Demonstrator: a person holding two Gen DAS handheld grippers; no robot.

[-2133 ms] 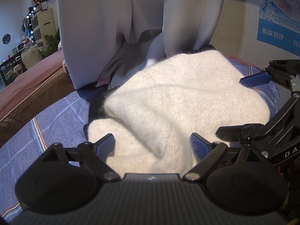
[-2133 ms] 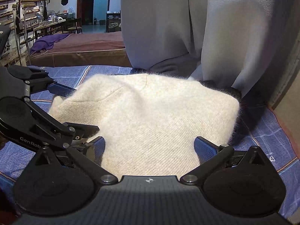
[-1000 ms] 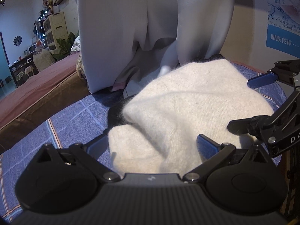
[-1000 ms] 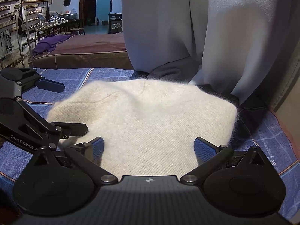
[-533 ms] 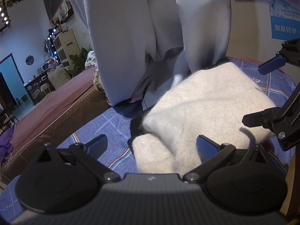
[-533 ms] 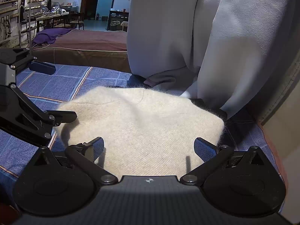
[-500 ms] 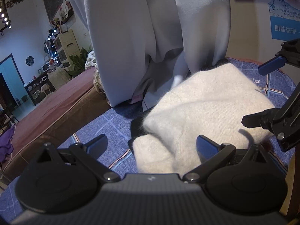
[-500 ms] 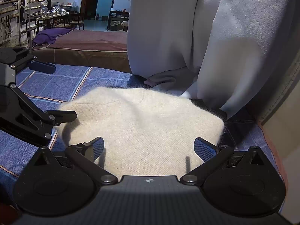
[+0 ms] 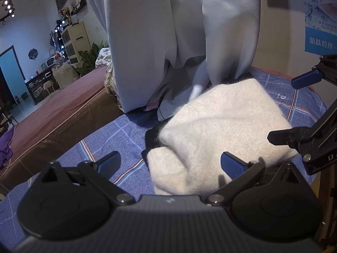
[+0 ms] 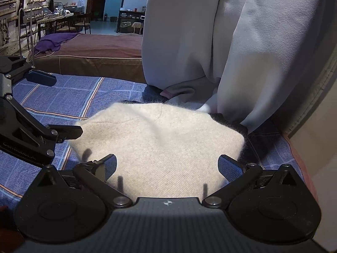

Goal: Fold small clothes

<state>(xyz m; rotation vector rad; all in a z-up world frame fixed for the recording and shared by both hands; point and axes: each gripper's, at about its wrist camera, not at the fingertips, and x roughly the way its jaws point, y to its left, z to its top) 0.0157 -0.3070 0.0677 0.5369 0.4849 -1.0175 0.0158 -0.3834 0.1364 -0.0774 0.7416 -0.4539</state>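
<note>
A cream fuzzy knit garment with a black edge [image 9: 223, 124] lies folded into a rough rectangle on the blue checked cloth [image 9: 118, 135]; it also shows in the right wrist view [image 10: 160, 143]. My left gripper [image 9: 169, 164] is open and empty, above the garment's near left corner. My right gripper [image 10: 167, 167] is open and empty, above the garment's near edge. Each gripper shows in the other's view: the right gripper [image 9: 294, 109] at the right, the left gripper [image 10: 54, 105] at the left, both apart from the garment.
Pale grey curtains [image 10: 210, 42] hang down to the cloth just behind the garment. A brown bed [image 10: 94, 50] with a purple cloth [image 10: 54, 40] lies beyond on the left. A wall with a blue poster [image 9: 320, 21] stands at the right.
Both grippers have drawn back and up from the garment, which now looks smaller and farther. The left gripper has shifted left, off the garment's side. Both stay open.
</note>
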